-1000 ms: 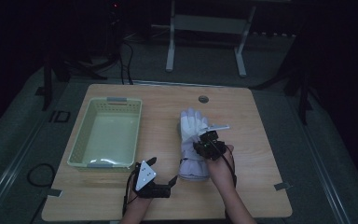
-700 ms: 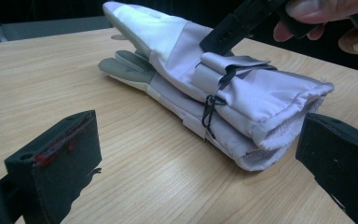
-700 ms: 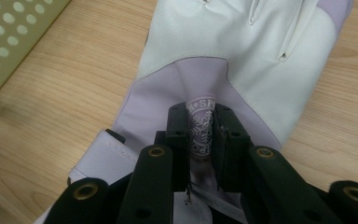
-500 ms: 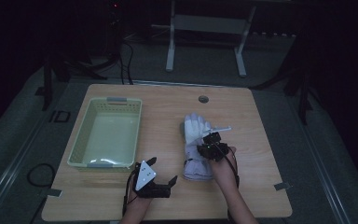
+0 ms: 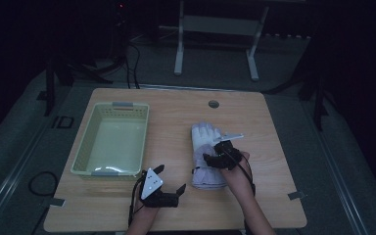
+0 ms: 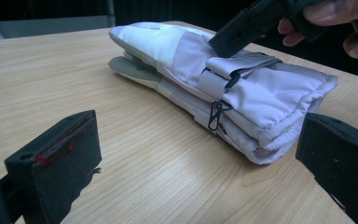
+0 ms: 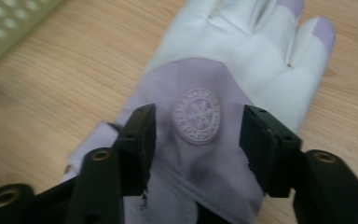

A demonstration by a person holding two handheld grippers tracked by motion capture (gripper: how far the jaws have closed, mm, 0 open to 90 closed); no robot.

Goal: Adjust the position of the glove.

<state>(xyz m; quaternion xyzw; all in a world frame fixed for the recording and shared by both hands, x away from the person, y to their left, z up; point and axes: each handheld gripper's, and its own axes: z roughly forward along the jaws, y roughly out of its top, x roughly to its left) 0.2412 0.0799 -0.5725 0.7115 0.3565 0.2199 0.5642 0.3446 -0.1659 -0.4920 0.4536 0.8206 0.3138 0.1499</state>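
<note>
Lilac gloves (image 7: pixel 200 116) directly under right gripper (image 7: pixel 196 140), jaws apart.

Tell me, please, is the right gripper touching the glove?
Touching: the left gripper view shows the right gripper with a jaw tip pressed on the glove.

Bare table (image 5: pixel 176 147) lies between the basket (image 5: pixel 111 142) by the left edge and the gloves (image 5: pixel 206 156) mid-table; the right edge strip is open.
</note>
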